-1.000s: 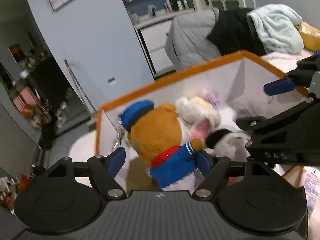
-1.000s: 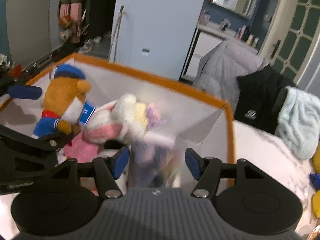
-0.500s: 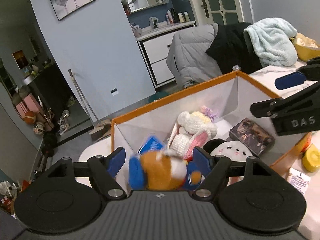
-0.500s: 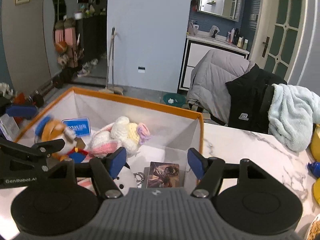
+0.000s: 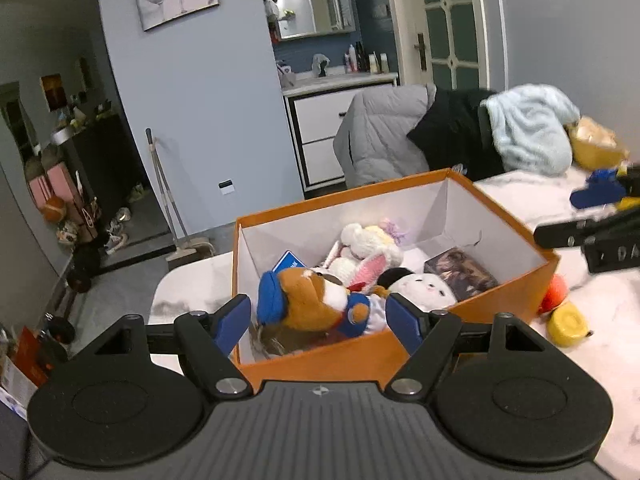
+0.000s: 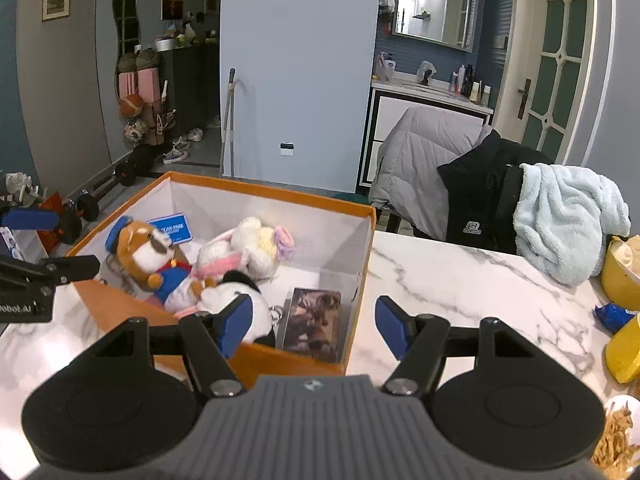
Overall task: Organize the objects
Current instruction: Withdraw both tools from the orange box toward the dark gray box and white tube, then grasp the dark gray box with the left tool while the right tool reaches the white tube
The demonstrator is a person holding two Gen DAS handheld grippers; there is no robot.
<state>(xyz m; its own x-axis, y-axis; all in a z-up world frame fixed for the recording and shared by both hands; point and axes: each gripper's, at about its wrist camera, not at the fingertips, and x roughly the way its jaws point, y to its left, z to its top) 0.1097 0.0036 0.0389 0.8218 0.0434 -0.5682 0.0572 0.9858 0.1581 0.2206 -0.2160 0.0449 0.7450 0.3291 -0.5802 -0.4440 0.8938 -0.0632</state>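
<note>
Nearest the lens, the left gripper (image 5: 319,318) hangs with its blue-padded fingers (image 5: 234,322) spread wide and nothing between them, poised over the near wall of an orange box (image 5: 320,356) that sits on a white marble table (image 6: 472,284). Likewise spread and empty, the right gripper (image 6: 313,324) hovers at the box's near right corner, one blue pad over the toys and the other over bare marble.

Inside the white-lined box, a brown plush dog in a blue cap and blue outfit (image 5: 310,300) lies on its side against the near wall, head toward the left wall. Touching it on the right is a round white plush with a black patch (image 5: 420,286). Just beside that, at the right-hand wall, rests a dark picture-printed box (image 5: 460,270). Behind the dog, a white-and-pink crocheted bunny (image 5: 370,246) lies across the middle, with a blue card (image 6: 172,229) leaning against the far left wall.

Outside the box on its right, a small orange ball (image 5: 556,294) touches the wall, and a yellow disc-shaped object (image 5: 568,324) lies just beside it. Farther along the table stand a yellow bowl (image 6: 620,276) and a crumpled blue wrapper (image 6: 612,316).

Beyond the table edge, a grey quilted jacket (image 6: 424,160), a black jacket (image 6: 480,192) and a pale blue fleece (image 6: 568,216) are draped over chair backs. A broom (image 6: 229,120) leans on the pale blue wall behind.
</note>
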